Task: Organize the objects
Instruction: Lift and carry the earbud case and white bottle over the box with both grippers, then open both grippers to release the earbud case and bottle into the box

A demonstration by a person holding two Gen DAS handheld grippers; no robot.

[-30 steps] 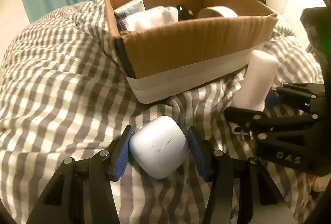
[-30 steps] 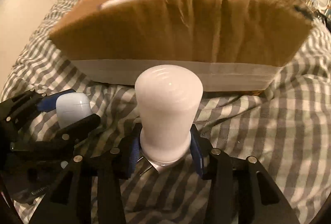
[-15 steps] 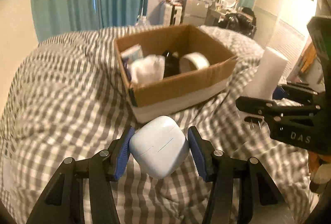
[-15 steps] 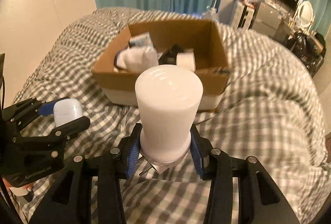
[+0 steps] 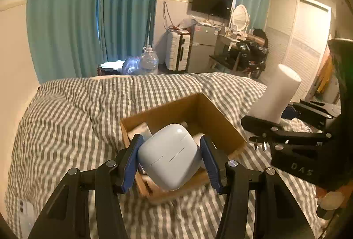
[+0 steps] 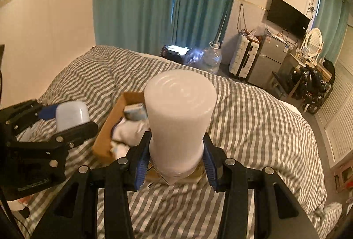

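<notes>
My left gripper (image 5: 171, 158) is shut on a pale blue earbud case (image 5: 169, 156) and holds it high over the open cardboard box (image 5: 216, 119) on the striped bed. My right gripper (image 6: 175, 159) is shut on the base of a white cylinder (image 6: 178, 115), held upright above the box (image 6: 112, 122). The cylinder also shows at the right of the left wrist view (image 5: 275, 95), and the case at the left of the right wrist view (image 6: 70, 115). The box holds white cloth (image 6: 128, 130) and other items, mostly hidden.
The grey-and-white striped duvet (image 5: 66, 119) covers the bed around the box. Beyond the bed stand teal curtains (image 5: 92, 13), a water jug (image 5: 149, 60), a white suitcase (image 5: 177, 51), a small fridge (image 5: 201, 46) and a cluttered desk. A white wall runs along the left.
Both grippers have risen well above the bed with their objects still held. The box now looks smaller and lies below them, and the room beyond has come into view.
</notes>
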